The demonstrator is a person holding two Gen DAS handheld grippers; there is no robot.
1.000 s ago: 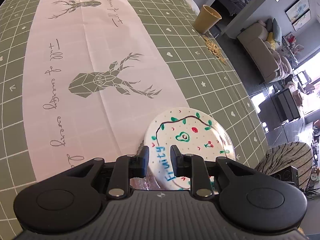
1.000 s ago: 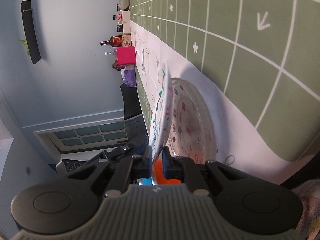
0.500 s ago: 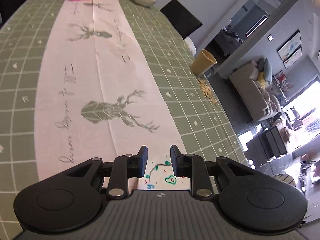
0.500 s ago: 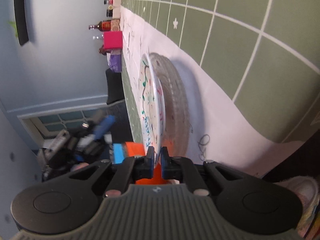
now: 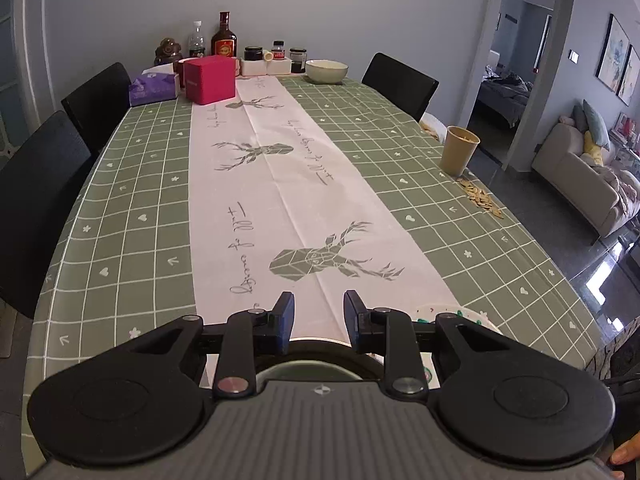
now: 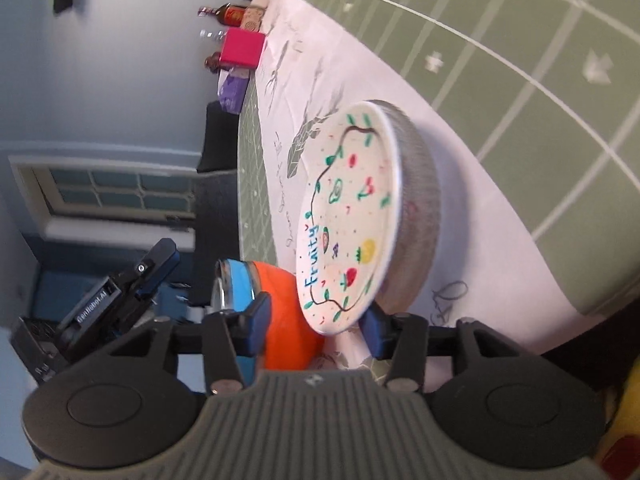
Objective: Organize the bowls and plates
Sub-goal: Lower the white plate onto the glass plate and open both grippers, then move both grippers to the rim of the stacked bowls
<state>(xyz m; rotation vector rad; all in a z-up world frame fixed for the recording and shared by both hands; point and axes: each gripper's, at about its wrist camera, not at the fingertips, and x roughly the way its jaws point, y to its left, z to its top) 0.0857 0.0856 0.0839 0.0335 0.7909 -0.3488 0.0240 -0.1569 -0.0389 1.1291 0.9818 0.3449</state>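
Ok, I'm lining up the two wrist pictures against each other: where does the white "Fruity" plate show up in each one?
Left wrist: only a sliver of the "Fruity" plate shows at the bottom, right of centre, behind the hand-held gripper's right finger.
Right wrist: the plate fills the centre, stacked on a clear glass plate.
Shared landmark: the pink box at the table's far end.

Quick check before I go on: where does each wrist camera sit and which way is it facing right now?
Left wrist: on the left tool, facing down the table toward the pink box; tool open, empty, a fingertip at the frame's bottom right corner.
Right wrist: on the right tool, rolled sideways, facing the Fruity plate lying on a glass plate; jaws just opened off its rim.
Shared: pink box, deer runner, Fruity plate.
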